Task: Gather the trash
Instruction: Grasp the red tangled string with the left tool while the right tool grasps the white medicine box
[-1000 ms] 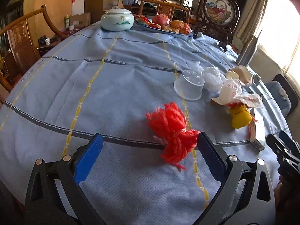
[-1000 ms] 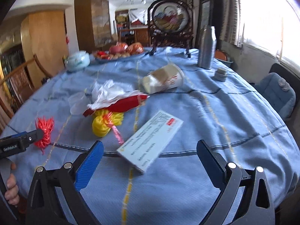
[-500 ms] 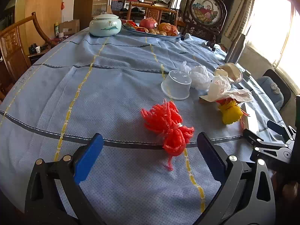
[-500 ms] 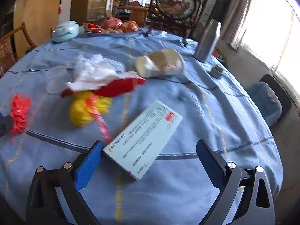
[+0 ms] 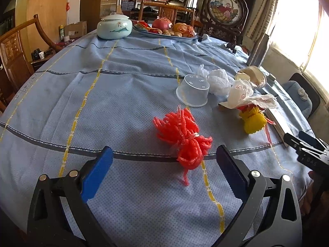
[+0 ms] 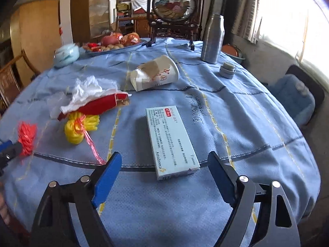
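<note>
Both grippers over tablecloth (image 5: 123,94): left gripper (image 5: 164,160) spread wide at red net bundle (image 5: 183,135); right gripper (image 6: 162,168) closing around medicine box (image 6: 170,140), pads not yet touching.

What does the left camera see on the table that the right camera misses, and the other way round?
Only the left view shows the upturned clear plastic cup whole, and the left hand-held gripper open behind the red foam net.

Only the right view shows the printed top of the medicine box, the grey bottle cap, and the right hand-held gripper, its jaws closing with the box's near end between them, untouched.

Both show the red net, yellow net, tipped paper cup, steel bottle and fruit tray.
</note>
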`<state>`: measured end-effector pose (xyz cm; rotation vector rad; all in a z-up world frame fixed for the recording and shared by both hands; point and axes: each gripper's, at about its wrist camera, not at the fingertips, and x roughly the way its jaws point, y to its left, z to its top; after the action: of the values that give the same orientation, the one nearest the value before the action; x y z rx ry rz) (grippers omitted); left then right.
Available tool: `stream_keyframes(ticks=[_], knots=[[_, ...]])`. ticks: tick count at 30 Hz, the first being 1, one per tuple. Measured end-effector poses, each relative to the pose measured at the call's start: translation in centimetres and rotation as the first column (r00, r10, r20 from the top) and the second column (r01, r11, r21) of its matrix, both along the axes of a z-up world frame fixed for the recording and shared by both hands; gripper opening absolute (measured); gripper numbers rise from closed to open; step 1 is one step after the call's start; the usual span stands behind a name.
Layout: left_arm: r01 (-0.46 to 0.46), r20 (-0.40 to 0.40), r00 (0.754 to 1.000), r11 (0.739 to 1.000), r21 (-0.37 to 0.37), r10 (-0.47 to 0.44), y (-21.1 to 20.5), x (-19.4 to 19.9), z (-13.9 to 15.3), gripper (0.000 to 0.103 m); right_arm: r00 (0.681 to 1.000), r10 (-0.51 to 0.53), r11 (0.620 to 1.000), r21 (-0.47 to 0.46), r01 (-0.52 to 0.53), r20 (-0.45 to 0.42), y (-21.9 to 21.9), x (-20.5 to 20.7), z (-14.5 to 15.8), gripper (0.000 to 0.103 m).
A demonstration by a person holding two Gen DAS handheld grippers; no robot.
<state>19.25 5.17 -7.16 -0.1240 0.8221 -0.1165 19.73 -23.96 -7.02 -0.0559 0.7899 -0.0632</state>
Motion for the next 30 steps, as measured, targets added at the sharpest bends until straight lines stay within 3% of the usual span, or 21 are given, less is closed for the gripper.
stream_keyframes(ticks=[5,7,8,9,13,15,20,25,30], knots=[[0.004,-0.005,1.000,1.000,0.018,-0.004,-0.2,0.1,0.0,0.096,0.999,0.005,1.000,-0.027,-0.006,-0.032,-0.2,1.1,-0.5,0.084],[0.011,-0.014,1.000,1.000,0.026,-0.010,-0.4,0.3,0.0,0.096,0.998,0.011,0.999,-0.029,-0.013,-0.054,-0.6,1.7,-1.2,0.070],[0.014,-0.021,1.000,1.000,0.025,-0.014,-0.5,0.5,0.0,0.096,0.998,0.036,0.999,0.010,-0.035,-0.052,-0.8,1.7,-1.3,0.050],[0.023,-0.033,0.999,1.000,0.021,-0.022,-0.6,0.8,-0.1,0.096,0.997,0.048,0.998,0.044,-0.045,-0.053,-1.1,1.7,-1.3,0.046],[0.051,-0.046,0.998,0.999,-0.005,-0.051,-1.3,1.4,0.0,0.091,0.999,0.043,0.993,0.108,-0.046,0.027,-1.8,0.5,-0.2,0.046],[0.067,-0.047,0.997,0.998,0.013,-0.066,-1.9,1.8,0.2,0.075,0.996,0.063,0.984,0.161,-0.073,0.066,-2.1,-0.2,0.7,0.046],[0.088,-0.071,0.994,0.996,0.007,-0.087,-3.1,2.7,-0.2,0.061,0.984,0.077,0.974,0.197,-0.108,0.157,-2.6,-2.0,2.8,0.046],[0.076,-0.068,0.995,0.997,0.000,-0.076,-3.1,2.9,-0.2,0.036,0.981,0.092,0.965,0.230,-0.130,0.169,-3.1,-2.7,3.0,0.046],[0.037,0.005,0.999,0.999,-0.025,-0.037,-1.5,1.1,2.1,0.034,0.977,0.090,0.959,0.247,-0.136,0.191,-3.3,-3.8,3.5,0.045]])
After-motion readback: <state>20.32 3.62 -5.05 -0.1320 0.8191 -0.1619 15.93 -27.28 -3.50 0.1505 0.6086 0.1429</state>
